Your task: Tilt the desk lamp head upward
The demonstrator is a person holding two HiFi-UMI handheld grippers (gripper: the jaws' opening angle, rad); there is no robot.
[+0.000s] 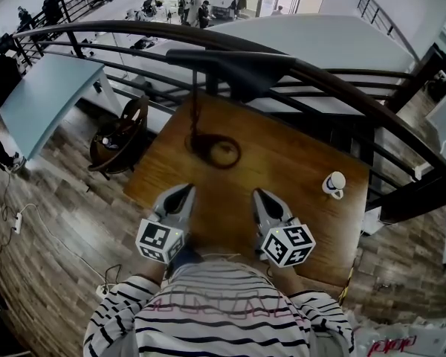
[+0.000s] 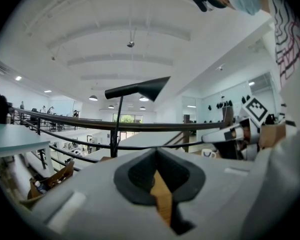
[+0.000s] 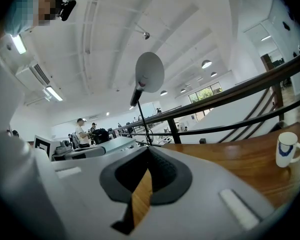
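Note:
The black desk lamp stands at the far side of the wooden table. Its cone head lies about level over a thin stem and a round base. My left gripper and right gripper rest side by side near the front edge, short of the base, both shut and holding nothing. In the left gripper view the lamp head shows dark beyond the shut left gripper. In the right gripper view the lamp head shows its pale underside above the shut right gripper.
A white mug stands at the table's right side, also the mug in the right gripper view. A dark curved railing runs behind the table. A brown chair stands left of the table.

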